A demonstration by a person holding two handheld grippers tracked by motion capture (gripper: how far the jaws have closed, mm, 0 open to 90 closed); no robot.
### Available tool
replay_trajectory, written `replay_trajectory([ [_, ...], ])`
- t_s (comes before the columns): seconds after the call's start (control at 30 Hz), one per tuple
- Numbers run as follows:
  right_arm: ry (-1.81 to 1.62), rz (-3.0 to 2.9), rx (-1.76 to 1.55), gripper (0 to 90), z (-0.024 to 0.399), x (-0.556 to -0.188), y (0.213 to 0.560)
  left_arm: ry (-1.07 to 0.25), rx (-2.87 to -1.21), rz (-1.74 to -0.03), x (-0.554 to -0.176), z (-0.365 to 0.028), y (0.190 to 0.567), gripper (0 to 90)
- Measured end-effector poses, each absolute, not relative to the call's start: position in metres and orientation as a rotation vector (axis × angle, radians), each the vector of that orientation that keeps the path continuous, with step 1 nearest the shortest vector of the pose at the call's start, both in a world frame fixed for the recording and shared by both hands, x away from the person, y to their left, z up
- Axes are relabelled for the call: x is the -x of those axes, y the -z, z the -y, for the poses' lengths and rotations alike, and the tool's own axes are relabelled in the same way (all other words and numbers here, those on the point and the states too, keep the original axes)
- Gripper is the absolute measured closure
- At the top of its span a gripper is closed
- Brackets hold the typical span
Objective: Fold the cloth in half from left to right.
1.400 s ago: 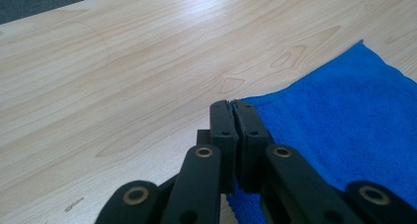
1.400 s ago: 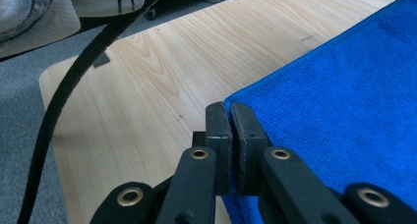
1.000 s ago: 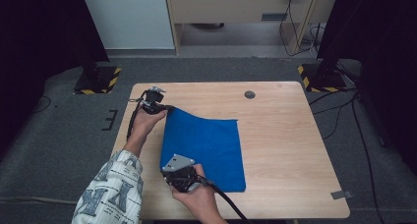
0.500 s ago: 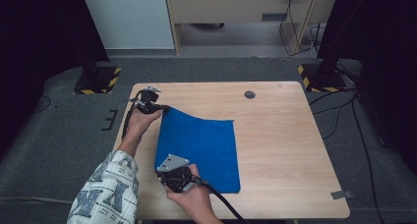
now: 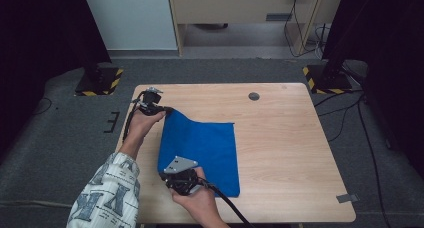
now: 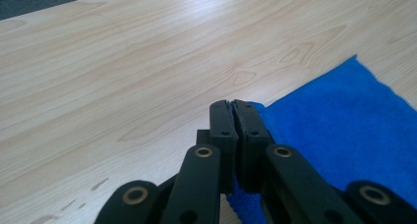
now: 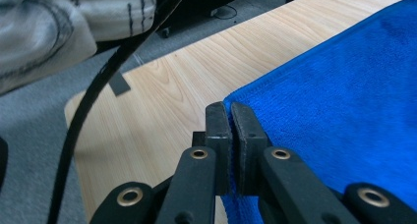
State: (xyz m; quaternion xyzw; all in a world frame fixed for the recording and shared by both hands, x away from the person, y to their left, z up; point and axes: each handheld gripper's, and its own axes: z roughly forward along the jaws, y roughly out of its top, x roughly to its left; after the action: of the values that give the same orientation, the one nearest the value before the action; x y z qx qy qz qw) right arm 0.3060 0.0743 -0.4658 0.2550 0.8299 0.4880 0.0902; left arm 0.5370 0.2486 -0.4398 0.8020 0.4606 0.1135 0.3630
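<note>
My left gripper (image 5: 161, 108) sits near the table's (image 5: 280, 138) far left edge, jaws clamped on the far left corner of the blue cloth (image 5: 205, 148), which rises a little off the wood there. In the left gripper view the cloth (image 6: 344, 135) runs out from between my closed jaws. My right gripper (image 5: 172, 180) pinches the near left corner. The rest lies flat, left of the table's middle.
</note>
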Motion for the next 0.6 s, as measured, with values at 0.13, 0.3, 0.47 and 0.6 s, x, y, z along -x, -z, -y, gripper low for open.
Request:
replay_trajectory([
  [0.13,-1.474,-2.462,-0.758,87.3,-0.064,-0.303,0.469,-0.295,-2.092,-1.17,-0.539,-0.234,0.441,87.7],
  [0.3,-1.489,-2.454,-0.794,87.3,-0.05,-0.303,0.476,-0.29,-2.103,-1.17,-0.542,-0.215,0.443,87.7],
  [0.47,-1.489,-2.428,-0.826,87.4,-0.03,-0.303,0.475,-0.274,-2.116,-1.143,-0.546,-0.19,0.442,87.7],
  [0.6,-1.49,-2.406,-0.853,87.4,-0.016,-0.303,0.473,-0.269,-2.139,-1.11,-0.547,-0.172,0.443,87.7],
])
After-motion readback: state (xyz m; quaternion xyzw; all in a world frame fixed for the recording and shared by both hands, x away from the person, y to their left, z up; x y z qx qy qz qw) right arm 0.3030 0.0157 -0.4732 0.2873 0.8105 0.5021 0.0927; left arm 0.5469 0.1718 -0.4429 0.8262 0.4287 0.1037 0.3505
